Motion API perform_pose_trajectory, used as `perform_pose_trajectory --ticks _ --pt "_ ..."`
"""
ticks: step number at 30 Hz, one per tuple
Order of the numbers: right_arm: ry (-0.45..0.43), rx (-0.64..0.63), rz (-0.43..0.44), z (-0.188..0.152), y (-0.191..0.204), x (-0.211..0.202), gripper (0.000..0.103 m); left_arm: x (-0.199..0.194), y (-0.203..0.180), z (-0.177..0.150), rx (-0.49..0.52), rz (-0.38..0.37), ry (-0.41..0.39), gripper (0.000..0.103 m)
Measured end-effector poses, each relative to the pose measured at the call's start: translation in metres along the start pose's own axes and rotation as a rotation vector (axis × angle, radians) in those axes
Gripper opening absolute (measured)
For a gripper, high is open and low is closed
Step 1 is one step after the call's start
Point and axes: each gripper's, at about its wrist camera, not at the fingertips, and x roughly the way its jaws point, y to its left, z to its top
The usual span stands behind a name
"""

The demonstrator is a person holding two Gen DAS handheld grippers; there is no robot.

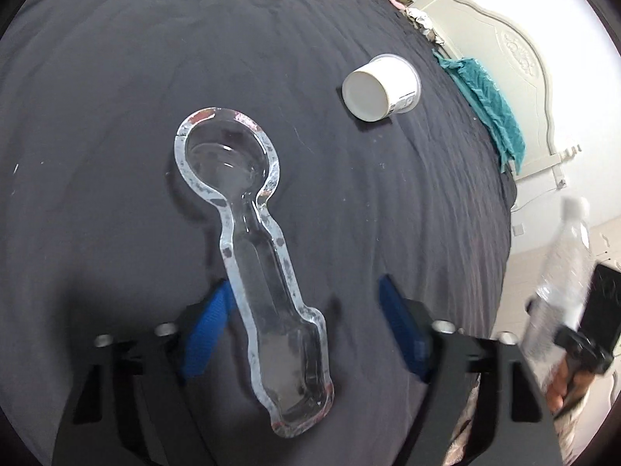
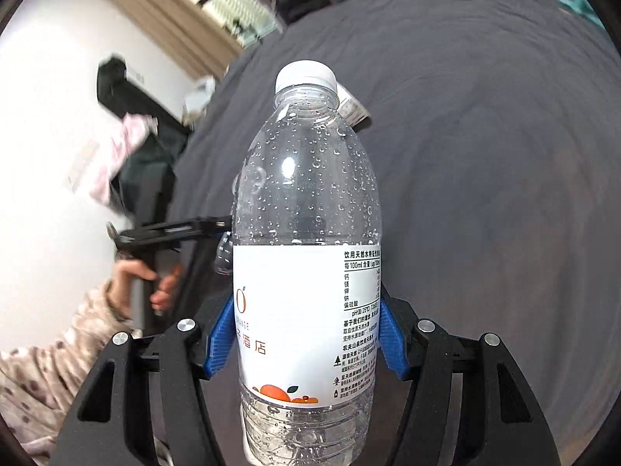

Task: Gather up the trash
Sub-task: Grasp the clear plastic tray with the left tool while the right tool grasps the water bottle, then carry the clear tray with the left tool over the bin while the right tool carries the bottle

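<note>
A clear spoon-shaped plastic blister shell [image 1: 248, 256] lies on the dark bed sheet [image 1: 116, 97]. My left gripper [image 1: 306, 306] is open, its blue pads either side of the shell's narrow part, the left pad [image 1: 209, 330] close to it. A white paper cup [image 1: 382, 87] lies on its side farther off. My right gripper [image 2: 306, 334] is shut on a clear plastic water bottle [image 2: 306, 233] with a white cap and a white label, held upright off the bed. The bottle also shows blurred in the left wrist view [image 1: 559, 283]. The cup [image 2: 351, 106] peeks out behind the bottle.
A teal cloth [image 1: 485, 105] and crumpled foil [image 1: 425, 23] lie along the bed's far edge by a white headboard [image 1: 516, 50]. Beyond the bed's edge are dark furniture [image 2: 128, 93] and pink clothing [image 2: 116, 155]. My left hand and its gripper [image 2: 155, 256] show beside the bottle.
</note>
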Motion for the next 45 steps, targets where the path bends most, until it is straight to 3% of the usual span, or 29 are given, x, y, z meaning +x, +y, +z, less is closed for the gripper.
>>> perform_pose_trajectory --ticks 2,3,5,7,17,27,36,45 --pt "-0.027 0.044 0.015 -0.015 -0.002 -0.008 0.060 0.001 -0.002 -0.001 0.007 0.040 0.017 0.040" --pt "-0.040 0.065 0.026 -0.023 -0.003 -0.012 0.060 0.002 -0.004 -0.001 0.016 0.060 0.025 0.024" --pt "-0.054 0.085 0.035 -0.027 -0.003 -0.015 0.060 0.001 -0.006 -0.002 0.019 0.065 0.036 0.012" --pt "-0.070 0.104 0.036 -0.036 -0.007 -0.017 0.060 -0.003 -0.011 -0.005 0.028 0.066 0.030 0.009" --pt "-0.117 0.115 0.008 -0.058 -0.006 -0.037 0.060 -0.061 -0.073 -0.038 0.247 0.184 -0.126 0.008" --pt "-0.122 0.018 0.010 -0.046 0.028 -0.045 0.060 -0.139 -0.082 -0.070 0.287 0.189 -0.208 0.008" --pt "-0.084 -0.109 0.038 -0.016 0.092 -0.020 0.060 -0.219 -0.046 -0.107 0.262 0.219 -0.319 0.008" --pt "-0.023 -0.278 0.099 0.022 0.188 0.035 0.060 -0.293 0.035 -0.138 0.183 0.304 -0.387 0.008"
